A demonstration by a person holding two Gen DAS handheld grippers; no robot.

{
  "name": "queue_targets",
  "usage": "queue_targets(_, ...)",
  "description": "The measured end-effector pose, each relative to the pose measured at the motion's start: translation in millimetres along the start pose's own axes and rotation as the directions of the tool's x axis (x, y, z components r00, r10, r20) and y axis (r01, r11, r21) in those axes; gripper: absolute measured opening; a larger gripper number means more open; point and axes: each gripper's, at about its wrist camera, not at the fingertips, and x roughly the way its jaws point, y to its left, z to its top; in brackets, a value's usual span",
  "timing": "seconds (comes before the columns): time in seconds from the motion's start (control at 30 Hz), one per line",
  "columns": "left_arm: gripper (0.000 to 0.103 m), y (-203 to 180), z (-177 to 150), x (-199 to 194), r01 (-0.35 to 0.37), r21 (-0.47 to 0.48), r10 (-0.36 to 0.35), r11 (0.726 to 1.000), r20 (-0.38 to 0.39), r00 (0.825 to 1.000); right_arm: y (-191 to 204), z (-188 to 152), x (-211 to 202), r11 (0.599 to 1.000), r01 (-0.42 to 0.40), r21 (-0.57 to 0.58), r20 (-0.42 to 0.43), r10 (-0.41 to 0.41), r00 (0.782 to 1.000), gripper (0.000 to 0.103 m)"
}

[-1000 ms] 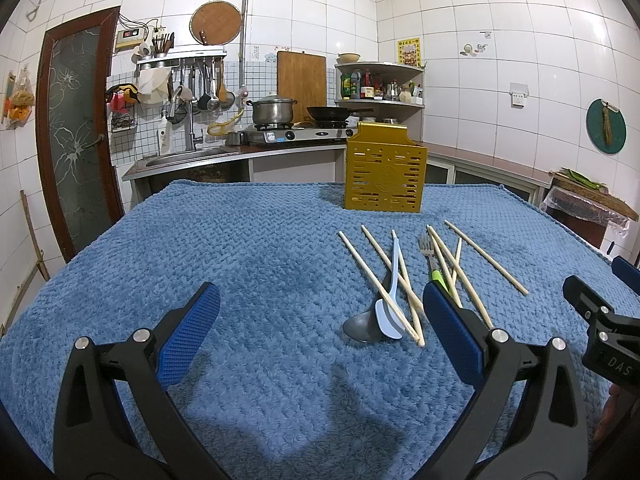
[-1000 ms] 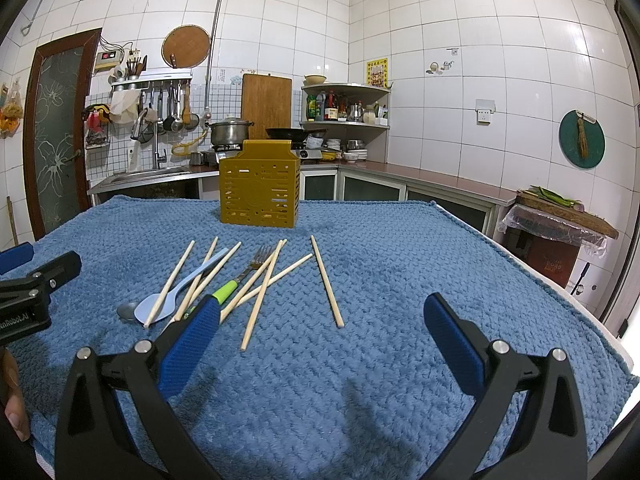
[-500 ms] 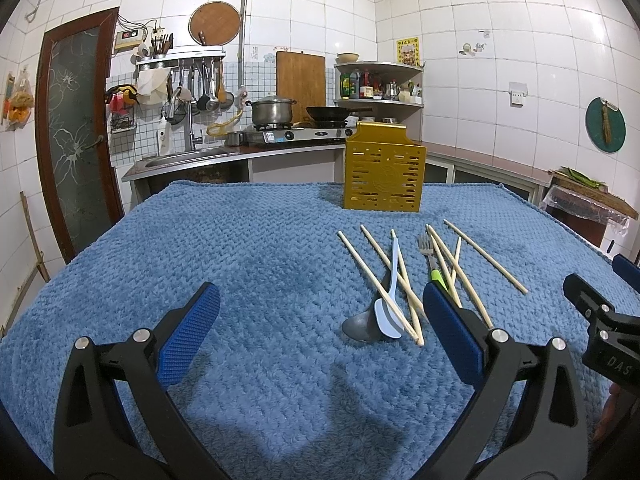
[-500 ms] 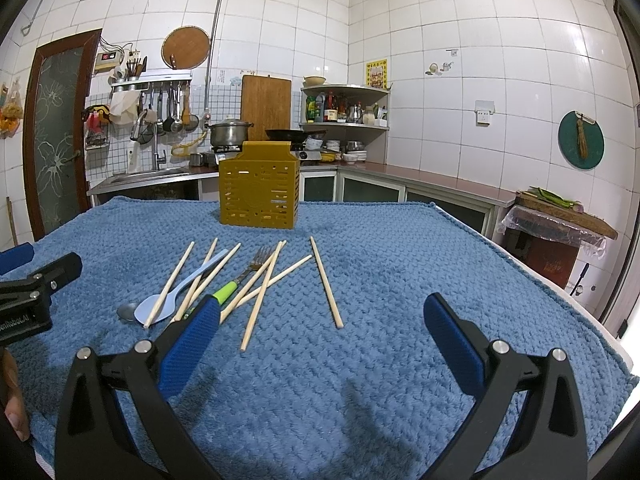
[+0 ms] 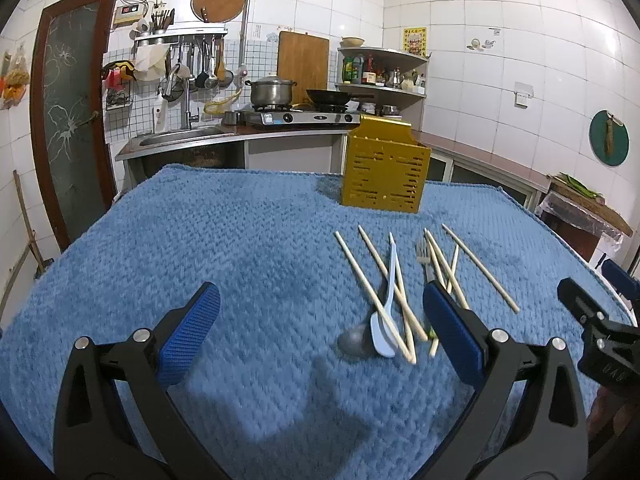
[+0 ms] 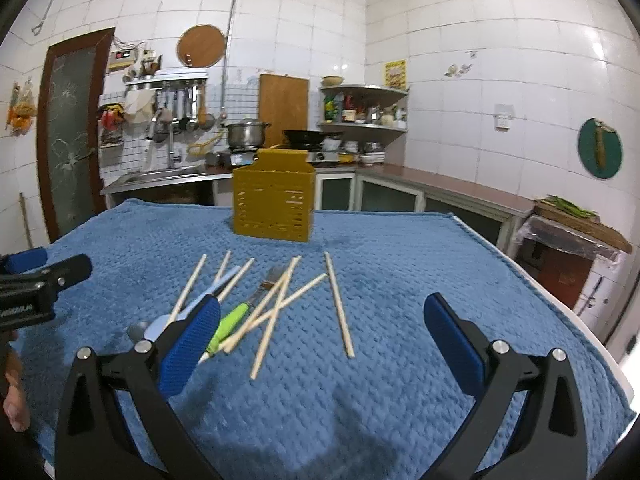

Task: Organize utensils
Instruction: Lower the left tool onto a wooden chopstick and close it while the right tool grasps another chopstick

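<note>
1. Your left gripper (image 5: 320, 336), black frame with blue ribbed pads, hovers low over the blue knitted table cloth (image 5: 200, 240); its fingers stand wide apart, nothing between them.
2. Your right gripper (image 6: 320, 340), same build, is also spread wide and empty above the cloth (image 6: 400, 280).
3. Just ahead of the grippers lies the loose heap of utensils. Nearest you: a dull grey metal spoon (image 5: 354, 345), bowl toward you, touching a pale blue plastic spoon (image 5: 385, 320) whose handle runs away under and over the sticks.
4. Pale wooden chopsticks (image 5: 372, 296) lie crossed over both spoons, thin, straight, untidy, fanned at different angles.
5. A green-handled metal fork (image 6: 232, 322) lies among more crossed chopsticks, tines pointing away from you; your right gripper's left pad covers part of its handle end.
6. One single chopstick (image 6: 339, 304) lies apart on the right side of the heap, touching nothing else.
7. Farther back, near the cloth's far edge, stands the mustard-yellow slotted plastic utensil holder (image 6: 274, 210), upright, well apart from the heap.
</note>
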Motion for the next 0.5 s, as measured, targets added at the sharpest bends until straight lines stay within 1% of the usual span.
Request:
queue_targets(0.07, 0.098, -1.1, 7.2, 2.1, -0.022, 0.003, 0.022, 1.000, -0.001, 1.000, -1.5, 8.6, 5.8, 1.000, -0.003, -0.003, -0.004, 0.003, 1.000, 0.099)
queue_targets(0.23, 0.098, -0.8, 34.5, 12.6, -0.004, -0.004, 0.004, 1.000, -0.027, 1.000, -3.7, 31.5, 22.9, 1.000, -0.007, -0.002, -0.012, 0.007, 1.000, 0.099)
queue_targets(0.3, 0.098, -0.9, 47.5, 18.1, 0.000, -0.007, 0.000, 1.000, -0.033, 0.999, -5.8, 38.6, 32.8, 1.000, -0.024, 0.007, -0.024, 0.024, 0.999, 0.099)
queue_targets(0.4, 0.098, -1.5, 63.5, 28.7, 0.002, -0.010, -0.002, 1.000, -0.045, 0.999, -12.2, 48.3, 56.5, 0.998, -0.036, 0.041, -0.087, 0.040, 0.995, 0.099)
queue_targets(0.5, 0.098, -2.9, 71.2, 43.5, -0.003, -0.011, 0.003, 1.000, -0.061, 0.998, -19.5, 51.6, 84.0, 0.995, -0.070, 0.077, -0.156, 0.081, 0.984, 0.099)
